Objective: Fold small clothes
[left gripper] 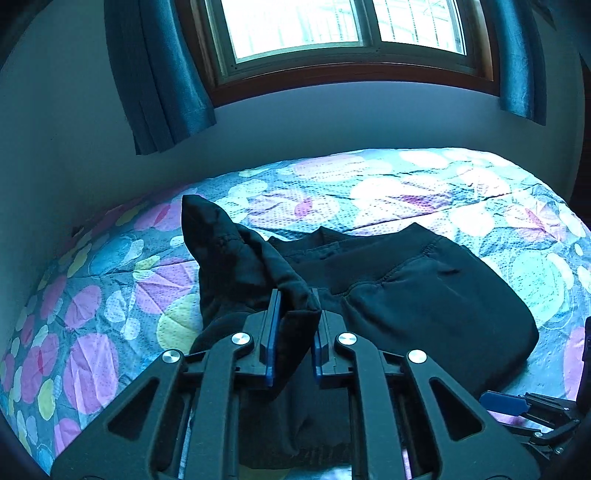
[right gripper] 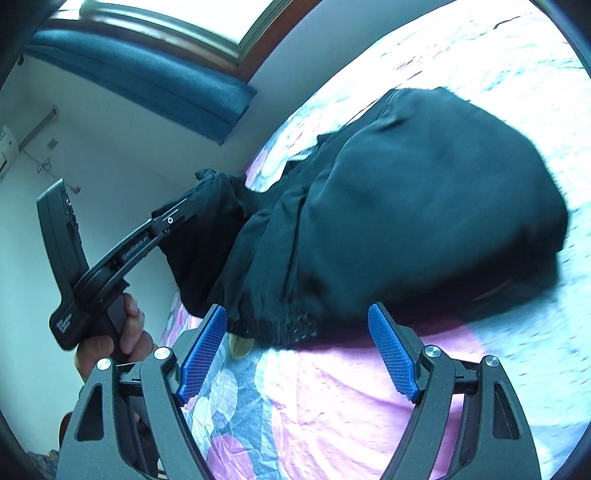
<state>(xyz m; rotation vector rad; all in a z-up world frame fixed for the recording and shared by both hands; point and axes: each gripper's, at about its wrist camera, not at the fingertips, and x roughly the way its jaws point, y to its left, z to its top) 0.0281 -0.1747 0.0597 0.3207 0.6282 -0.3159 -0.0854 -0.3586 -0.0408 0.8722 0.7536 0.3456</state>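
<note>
A small black garment (left gripper: pixel 413 284) lies partly folded on the flowered bedspread (left gripper: pixel 110 295). My left gripper (left gripper: pixel 295 299) is shut on a bunched part of the black garment and holds it lifted off the bed, with a flap sticking up to the left. In the right wrist view the same garment (right gripper: pixel 424 206) lies ahead, its ribbed hem (right gripper: pixel 273 326) nearest. My right gripper (right gripper: pixel 297 314) is open and empty, its blue pads (right gripper: pixel 203 350) either side of the hem, just short of it. The left gripper (right gripper: pixel 173 218) shows there too, holding the cloth.
The bed runs along a white wall (left gripper: pixel 74 129) under a window (left gripper: pixel 343 33) with blue curtains (left gripper: pixel 159 74). The right gripper's tip (left gripper: pixel 517 410) shows low right in the left wrist view. A hand (right gripper: pixel 122 332) holds the left gripper's handle.
</note>
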